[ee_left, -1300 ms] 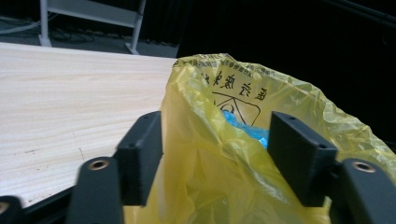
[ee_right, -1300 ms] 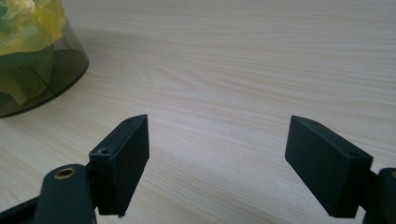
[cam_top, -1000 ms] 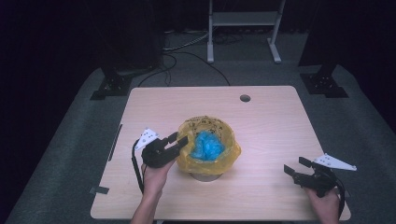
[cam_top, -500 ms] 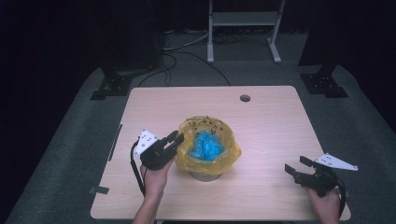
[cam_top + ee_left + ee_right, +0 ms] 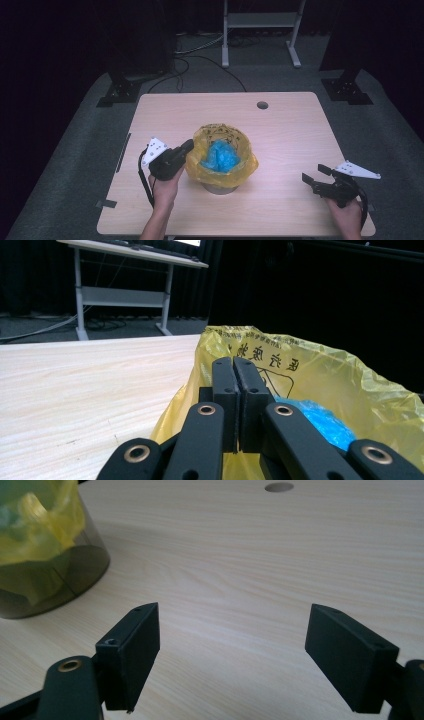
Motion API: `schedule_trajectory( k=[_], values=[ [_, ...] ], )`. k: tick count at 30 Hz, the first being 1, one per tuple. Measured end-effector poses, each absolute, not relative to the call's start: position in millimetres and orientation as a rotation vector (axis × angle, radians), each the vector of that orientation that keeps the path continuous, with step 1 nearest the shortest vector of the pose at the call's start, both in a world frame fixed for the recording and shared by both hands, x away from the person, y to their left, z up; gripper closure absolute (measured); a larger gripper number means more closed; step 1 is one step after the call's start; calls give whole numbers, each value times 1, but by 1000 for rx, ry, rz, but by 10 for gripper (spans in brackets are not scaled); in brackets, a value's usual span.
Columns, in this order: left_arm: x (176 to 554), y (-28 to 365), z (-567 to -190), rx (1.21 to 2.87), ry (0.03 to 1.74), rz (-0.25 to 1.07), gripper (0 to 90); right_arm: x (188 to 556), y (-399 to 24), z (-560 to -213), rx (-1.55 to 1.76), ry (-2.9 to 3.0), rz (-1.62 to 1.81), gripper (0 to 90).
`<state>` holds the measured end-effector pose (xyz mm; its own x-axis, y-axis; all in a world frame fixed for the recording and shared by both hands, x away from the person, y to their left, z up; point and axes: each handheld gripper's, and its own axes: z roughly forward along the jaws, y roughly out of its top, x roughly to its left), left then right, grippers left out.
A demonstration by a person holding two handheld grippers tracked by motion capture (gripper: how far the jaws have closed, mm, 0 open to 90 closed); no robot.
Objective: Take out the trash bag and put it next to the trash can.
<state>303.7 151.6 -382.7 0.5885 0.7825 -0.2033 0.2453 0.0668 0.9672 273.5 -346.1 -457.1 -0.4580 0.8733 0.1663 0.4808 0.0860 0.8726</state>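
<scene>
1. A small bin (image 5: 220,186) lined with a yellow bag (image 5: 240,167) sits mid-table (image 5: 300,125), blue plastic (image 5: 220,156) inside.
2. The left gripper (image 5: 186,147), at the bag's left rim, has just closed its jaws, pressed together, seemingly pinching the bag's edge to lift it.
3. Well right of the bin, the right gripper (image 5: 314,176) waits, jaws spread.

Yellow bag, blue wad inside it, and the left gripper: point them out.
yellow bag (image 5: 246,167): high view, its folded-over rim.
blue wad (image 5: 220,156): high view, its middle.
left gripper (image 5: 233,371): left gripper view, between its closed fingertips.

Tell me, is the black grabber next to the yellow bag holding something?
Yes. The left gripper has just closed its fingers on the yellow bag, pinching the rim on the bag's near side. The right gripper is open, holding nothing.
</scene>
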Motion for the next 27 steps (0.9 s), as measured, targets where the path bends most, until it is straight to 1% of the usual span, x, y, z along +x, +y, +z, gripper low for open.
schedule_trajectory(
  k=[6,15,20,27],
  values=[
    [302,151,-376,1460,895,483,893,279,-330,-433,1266,2015,1393,209],
    [300,151,-368,1427,872,467,894,286,-287,-392,1150,2092,1492,203],
    [299,151,-369,1415,874,455,893,287,-265,-380,1116,2098,1600,204],
    [298,151,-367,1410,861,449,893,295,-238,-371,1136,2110,1714,205]
  ],
)
